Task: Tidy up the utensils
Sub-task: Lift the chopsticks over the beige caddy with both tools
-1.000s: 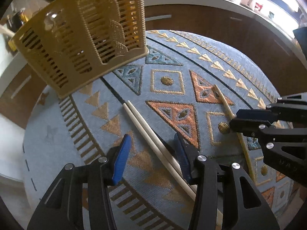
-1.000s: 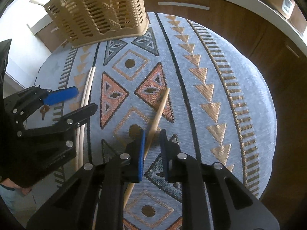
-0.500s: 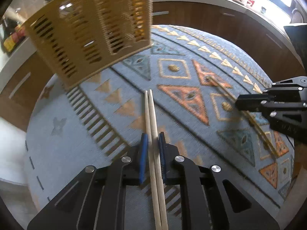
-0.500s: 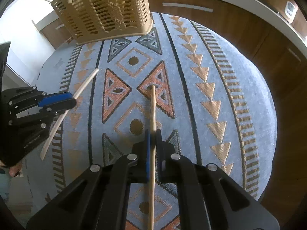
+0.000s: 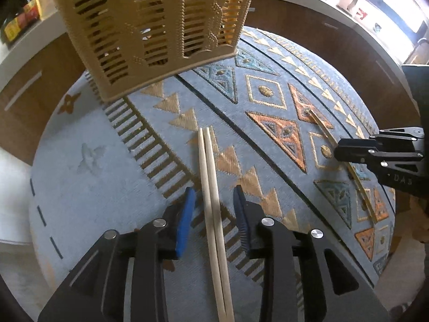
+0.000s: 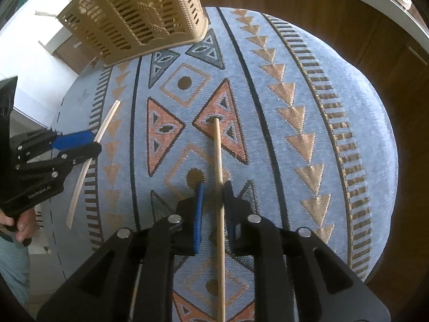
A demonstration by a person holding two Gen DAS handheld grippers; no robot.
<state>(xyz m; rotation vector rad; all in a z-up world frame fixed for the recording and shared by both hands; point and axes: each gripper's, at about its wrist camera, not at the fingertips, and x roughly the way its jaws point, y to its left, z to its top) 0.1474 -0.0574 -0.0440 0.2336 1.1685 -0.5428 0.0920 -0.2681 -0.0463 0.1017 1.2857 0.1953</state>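
A pair of pale chopsticks (image 5: 209,177) lies on the patterned cloth between the open jaws of my left gripper (image 5: 214,201); the blue pads stand clear of them on both sides. The pair also shows in the right wrist view (image 6: 91,155). A single wooden chopstick (image 6: 218,166) runs between the jaws of my right gripper (image 6: 213,196), which stand slightly apart, not pressing it. It also shows in the left wrist view (image 5: 321,126). A beige slatted utensil basket (image 5: 150,26) stands at the far side, also in the right wrist view (image 6: 134,16).
The round table carries a blue cloth with orange and gold triangles (image 6: 281,107). Brown cabinets with a white counter (image 5: 335,26) curve behind it. A hand holds the left gripper's handle (image 6: 21,225).
Both grippers were shut on their chopsticks half a second ago; both jaws have now opened. The view of the basket has drawn closer in the left wrist view.
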